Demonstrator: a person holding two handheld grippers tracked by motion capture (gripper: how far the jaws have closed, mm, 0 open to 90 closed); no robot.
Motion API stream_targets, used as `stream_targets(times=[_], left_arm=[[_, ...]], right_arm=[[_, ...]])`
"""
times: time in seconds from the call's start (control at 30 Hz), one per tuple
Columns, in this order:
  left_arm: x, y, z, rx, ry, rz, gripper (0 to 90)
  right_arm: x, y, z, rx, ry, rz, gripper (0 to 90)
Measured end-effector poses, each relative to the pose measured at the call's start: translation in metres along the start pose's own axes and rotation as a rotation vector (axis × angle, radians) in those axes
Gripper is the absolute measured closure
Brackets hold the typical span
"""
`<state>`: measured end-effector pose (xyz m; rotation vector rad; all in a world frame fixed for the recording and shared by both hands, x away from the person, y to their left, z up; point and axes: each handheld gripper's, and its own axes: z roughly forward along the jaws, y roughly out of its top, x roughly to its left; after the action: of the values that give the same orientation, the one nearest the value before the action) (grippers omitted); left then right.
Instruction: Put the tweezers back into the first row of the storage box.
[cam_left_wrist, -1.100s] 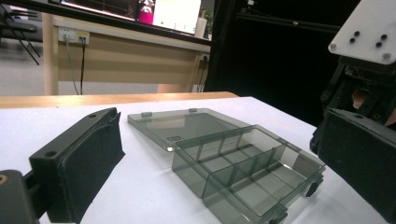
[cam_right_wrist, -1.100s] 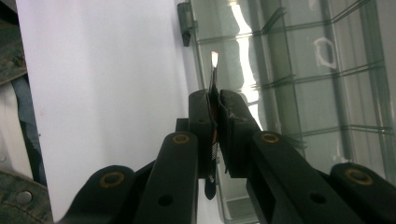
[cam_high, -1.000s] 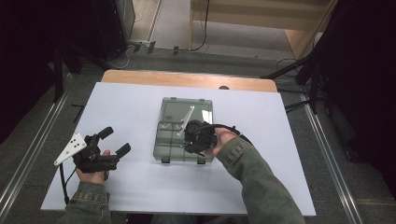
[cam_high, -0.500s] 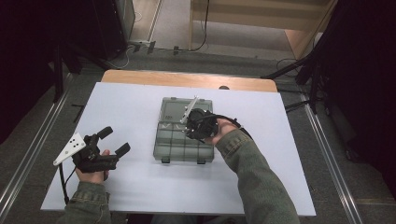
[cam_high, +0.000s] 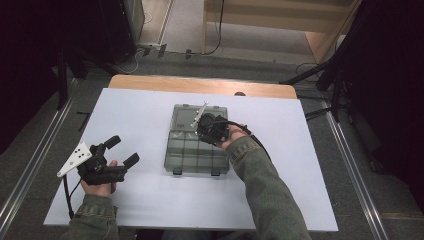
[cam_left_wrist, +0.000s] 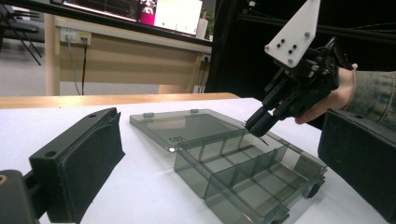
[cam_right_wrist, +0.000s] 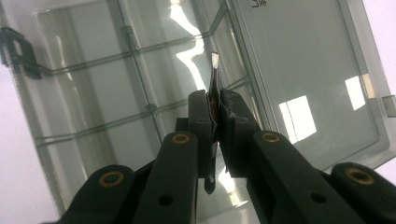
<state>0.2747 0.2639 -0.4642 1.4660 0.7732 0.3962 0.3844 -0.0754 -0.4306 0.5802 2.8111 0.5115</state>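
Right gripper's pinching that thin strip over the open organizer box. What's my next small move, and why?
Probably lower the right gripper a little and open it. Its jaws are shut on the thin strip, whose tip hangs above a compartment of the open box near the lid hinge. The left gripper sits open, apart from the box.
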Motion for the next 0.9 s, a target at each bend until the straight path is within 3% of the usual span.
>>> stream_targets(times=[0.13,0.3,0.5,0.63,0.7,0.8,0.9], left_arm=[[0.001,0.000,-0.001,-0.004,0.000,0.001,0.0],[0.001,0.000,-0.001,-0.001,-0.001,-0.003,0.0],[0.001,0.000,0.000,0.000,-0.003,-0.003,0.0],[0.001,0.000,-0.001,-0.003,-0.004,-0.003,0.0],[0.001,0.000,0.000,0.000,-0.003,-0.002,0.0],[0.001,0.000,0.000,0.005,-0.002,-0.004,0.0],[0.000,0.000,0.000,0.001,-0.001,-0.002,0.0]], right_arm=[[-0.003,-0.001,0.004,0.012,-0.001,0.028,84.9],[-0.007,-0.004,0.001,0.008,0.005,0.116,70.6],[-0.007,-0.009,-0.007,-0.014,-0.017,0.178,57.2],[-0.005,-0.011,-0.016,-0.030,-0.078,0.189,42.8],[-0.002,-0.015,-0.024,-0.077,-0.110,0.209,35.3],[0.000,-0.021,-0.031,-0.111,-0.114,0.247,19.3],[0.004,-0.030,-0.037,-0.124,-0.152,0.272,9.0]])
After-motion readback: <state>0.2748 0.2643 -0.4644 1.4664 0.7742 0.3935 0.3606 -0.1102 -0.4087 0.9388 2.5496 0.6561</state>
